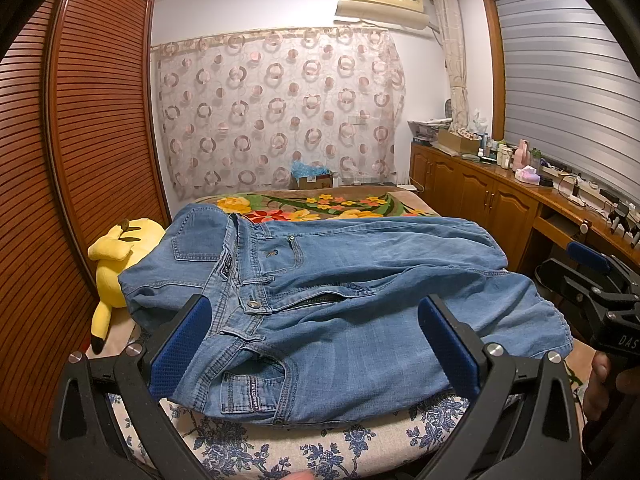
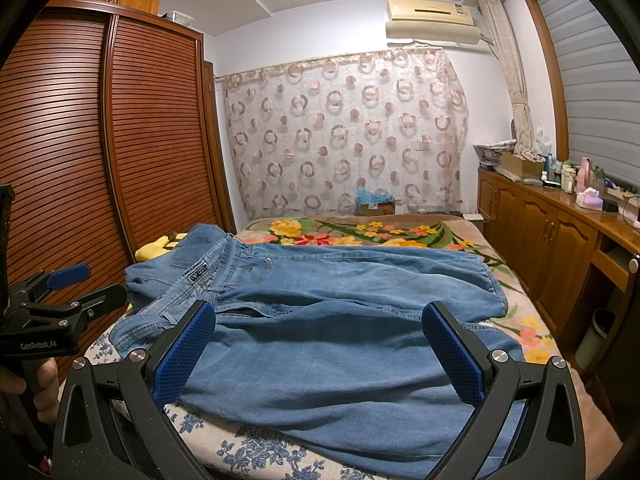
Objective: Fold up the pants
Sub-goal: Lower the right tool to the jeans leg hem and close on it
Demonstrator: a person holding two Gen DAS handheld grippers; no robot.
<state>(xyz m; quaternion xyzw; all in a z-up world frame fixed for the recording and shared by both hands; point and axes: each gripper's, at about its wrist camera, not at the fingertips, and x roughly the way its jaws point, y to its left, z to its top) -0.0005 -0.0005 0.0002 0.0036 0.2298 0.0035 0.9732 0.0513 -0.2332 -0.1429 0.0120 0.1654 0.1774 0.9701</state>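
Light blue denim pants (image 1: 320, 292) lie spread across the bed, waistband to the left, legs to the right, zipper fly facing up. They also show in the right wrist view (image 2: 328, 320). My left gripper (image 1: 316, 344) is open and empty, its blue pads (image 1: 184, 348) hovering just above the waistband and pocket area. My right gripper (image 2: 320, 352) is open and empty above the near leg. Each gripper shows at the edge of the other's view: the right one (image 1: 592, 280) and the left one (image 2: 72, 284).
The bed has a blue-flowered sheet (image 1: 320, 448) near me and a bright floral blanket (image 1: 320, 204) beyond. A yellow plush toy (image 1: 116, 264) lies left of the pants. A slatted wooden wardrobe (image 1: 80, 160) stands left; a cluttered wooden cabinet (image 1: 500, 196) runs along the right.
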